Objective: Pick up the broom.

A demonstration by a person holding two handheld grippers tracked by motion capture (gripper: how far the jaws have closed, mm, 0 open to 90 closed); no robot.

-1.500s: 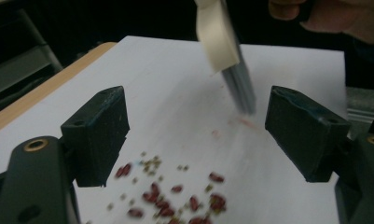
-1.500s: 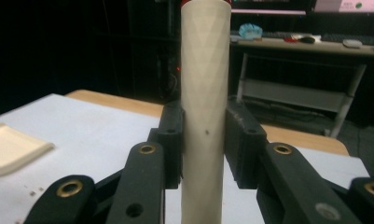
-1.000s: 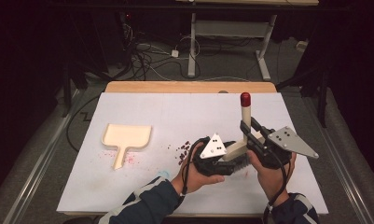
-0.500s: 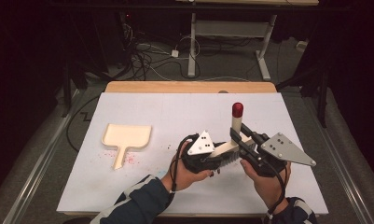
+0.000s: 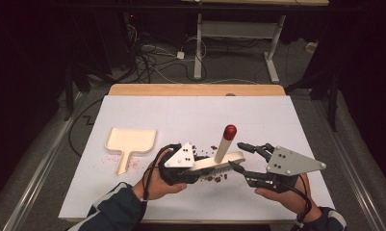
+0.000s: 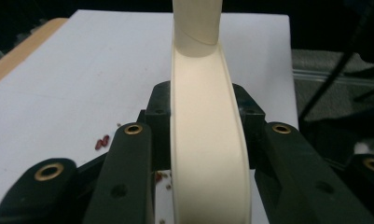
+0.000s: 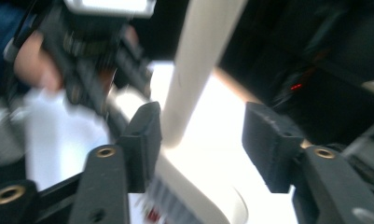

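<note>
High view: your left gripper clamped the cream brush by its head, near-centre on the table, your right gripper at its right end. Left gripper view: jaws pinched the rigid, light, likely slick plastic back. Right gripper view: jaws had just been opening, handle loose between them

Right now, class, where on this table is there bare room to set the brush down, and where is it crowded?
Free: the white sheet behind the brush, up to the wooden table edge, and its far right part beyond the right tongs. Also the near left corner, below the dustpan. Crowded: the near middle, with both tongs, the brush and scattered red bits.
</note>
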